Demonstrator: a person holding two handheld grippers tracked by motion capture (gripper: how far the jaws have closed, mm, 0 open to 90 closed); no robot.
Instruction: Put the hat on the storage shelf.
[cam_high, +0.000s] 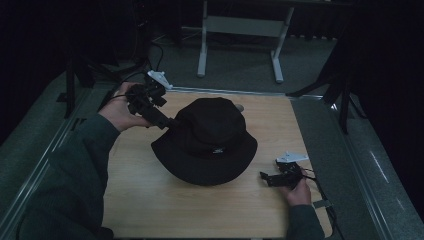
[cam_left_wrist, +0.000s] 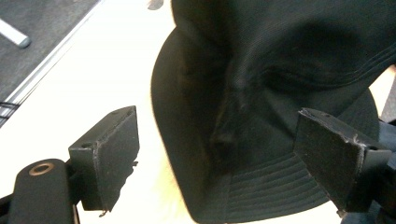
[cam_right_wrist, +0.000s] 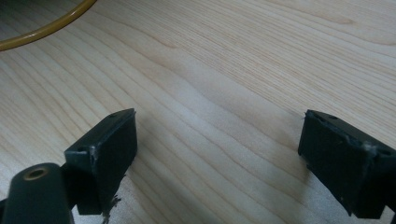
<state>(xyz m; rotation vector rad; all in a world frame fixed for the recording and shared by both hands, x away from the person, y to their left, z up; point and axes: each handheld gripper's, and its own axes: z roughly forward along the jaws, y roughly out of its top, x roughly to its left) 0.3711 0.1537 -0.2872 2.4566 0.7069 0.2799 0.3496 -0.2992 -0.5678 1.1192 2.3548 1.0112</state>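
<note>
A black bucket hat (cam_high: 207, 140) sits crown up in the middle of the light wooden table (cam_high: 150, 200). My left gripper (cam_high: 170, 121) reaches in from the left, its tips at the hat's left side near the crown. In the left gripper view its jaws (cam_left_wrist: 217, 135) stand wide open, with the hat's brim and creased crown (cam_left_wrist: 280, 70) lying beyond and between them, untouched by the pads. My right gripper (cam_high: 265, 176) rests low at the table's right edge, to the right of the brim. Its jaws (cam_right_wrist: 217, 135) are open over bare wood (cam_right_wrist: 210, 56).
A yellow cable (cam_right_wrist: 42, 30) curves across the wood ahead of the right gripper. A white-legged desk frame (cam_high: 240, 30) stands on the floor beyond the table. Dark stand legs (cam_high: 340, 95) rise at the far right. A small pale object (cam_high: 240, 107) peeks out behind the hat.
</note>
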